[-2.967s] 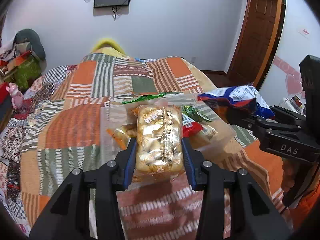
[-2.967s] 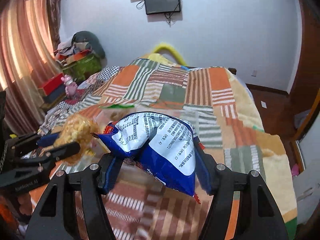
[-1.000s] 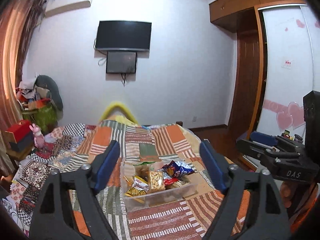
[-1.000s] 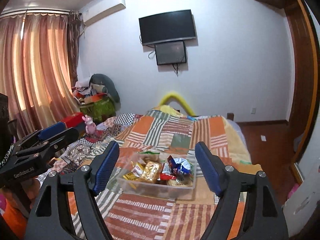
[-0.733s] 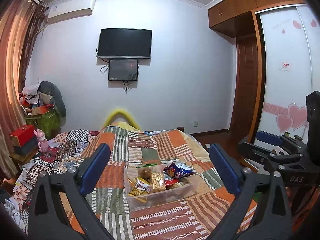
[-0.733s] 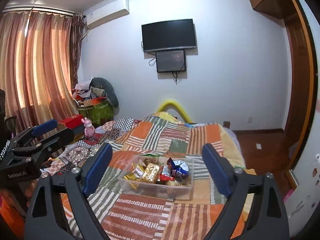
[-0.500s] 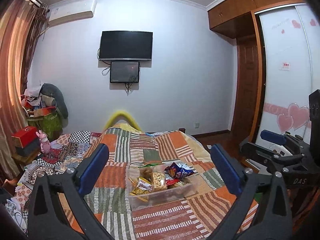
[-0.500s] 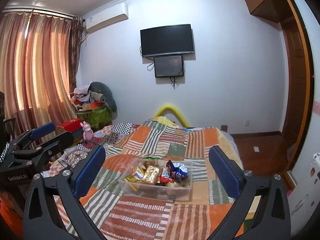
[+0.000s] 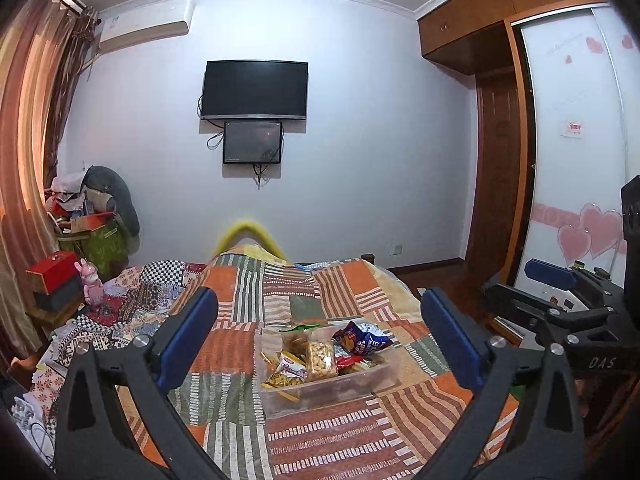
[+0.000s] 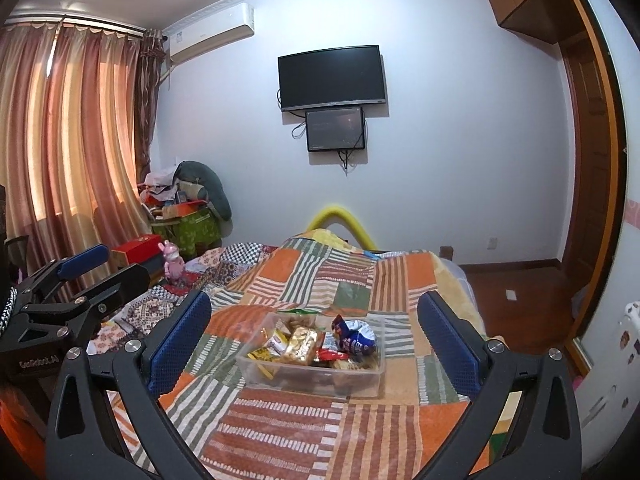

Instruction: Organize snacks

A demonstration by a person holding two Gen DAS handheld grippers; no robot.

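Both tools are held back from the bed (image 9: 304,436), each spread wide and holding nothing. The left hand-held gripper (image 9: 320,344) frames the clear plastic bin (image 9: 384,368) between its blue pads, and the right hand-held gripper (image 10: 314,344) does the same from its own side; in each view the bin sits ahead and low, well apart from the fingertips.

All the snacks in sight lie inside the bin: a clear-wrapped pack of golden biscuits (image 9: 319,360), a crumpled blue chip bag (image 9: 360,340), a yellow packet (image 9: 284,378), a red wrapper (image 10: 330,356) and a green-edged pouch (image 9: 304,326) at the far rim. No loose packet shows on the quilt around it, so the sorting looks finished or close to it.

If anything remains, it is likely tidying: the blue bag rides above the rim and may need pressing down. A good approach would come from above, pinching the bag's folded top lightly, since the foil crinkles and slips and the contents crush easily. The bin's thin walls flex, and the soft patchwork quilt (image 10: 304,272) beneath gives way, so any push should be gentle and straight down, or the bin may tip.
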